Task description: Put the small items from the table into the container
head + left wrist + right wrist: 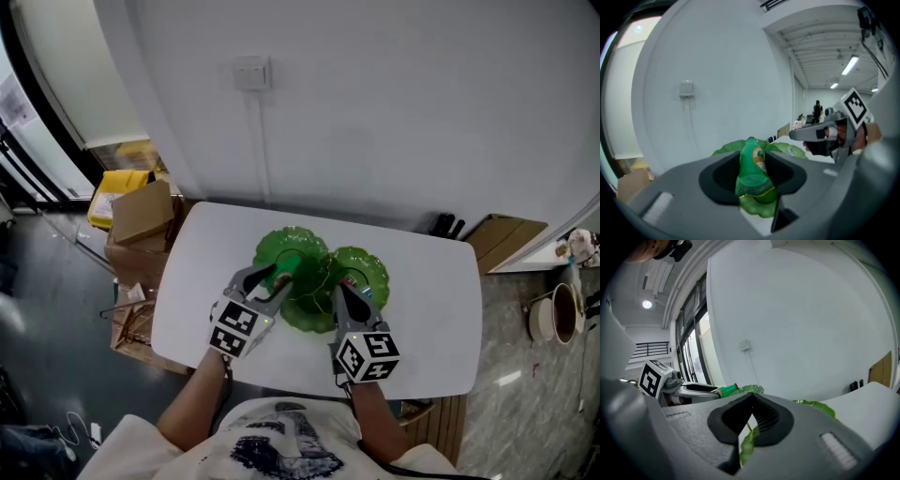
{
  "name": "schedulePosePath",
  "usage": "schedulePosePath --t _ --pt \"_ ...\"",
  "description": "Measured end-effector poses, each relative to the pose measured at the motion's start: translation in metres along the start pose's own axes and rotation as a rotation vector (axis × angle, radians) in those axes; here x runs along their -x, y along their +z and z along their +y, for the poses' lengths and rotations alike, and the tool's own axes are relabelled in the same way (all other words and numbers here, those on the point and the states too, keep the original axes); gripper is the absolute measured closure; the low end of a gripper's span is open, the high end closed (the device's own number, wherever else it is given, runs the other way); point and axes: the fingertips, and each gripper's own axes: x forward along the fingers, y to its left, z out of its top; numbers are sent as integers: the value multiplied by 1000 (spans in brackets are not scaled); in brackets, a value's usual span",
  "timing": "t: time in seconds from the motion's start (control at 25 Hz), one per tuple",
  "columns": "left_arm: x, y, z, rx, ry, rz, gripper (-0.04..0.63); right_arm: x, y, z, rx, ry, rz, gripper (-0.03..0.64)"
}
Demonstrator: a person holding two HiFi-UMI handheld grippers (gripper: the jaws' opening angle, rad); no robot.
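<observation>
Left gripper [272, 281], jaws partly closed and clamped on 1 small green plastic bottle [752, 171], bottle above the left lobe of the green leaf-shaped 3-lobed dish [364, 264], right gripper [752, 404], jaws pinched together on the dish's rim, dish on the white rounded table [431, 309].

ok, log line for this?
left claw: shut on green bottle over leaf dish | right claw: shut, over leaf dish | leaf dish: on white table | green bottle: not released
</observation>
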Motion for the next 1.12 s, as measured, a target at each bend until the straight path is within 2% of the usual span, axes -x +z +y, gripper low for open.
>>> schedulePosePath --t 0.48,0.8,0.92,1.12 --pt "-23 -10 1 -5 42 60 428 -11 -3 -20 -4 32 16 618" --pt "-28 -15 0 -65 78 117 428 -10 -4 -29 -13 33 19 618" --pt "-30 -26 0 -65 89 152 428 -11 -5 -29 -18 38 22 618" --pt "-32 -29 -1 -63 90 164 426 -12 -6 -28 -20 40 24 618"
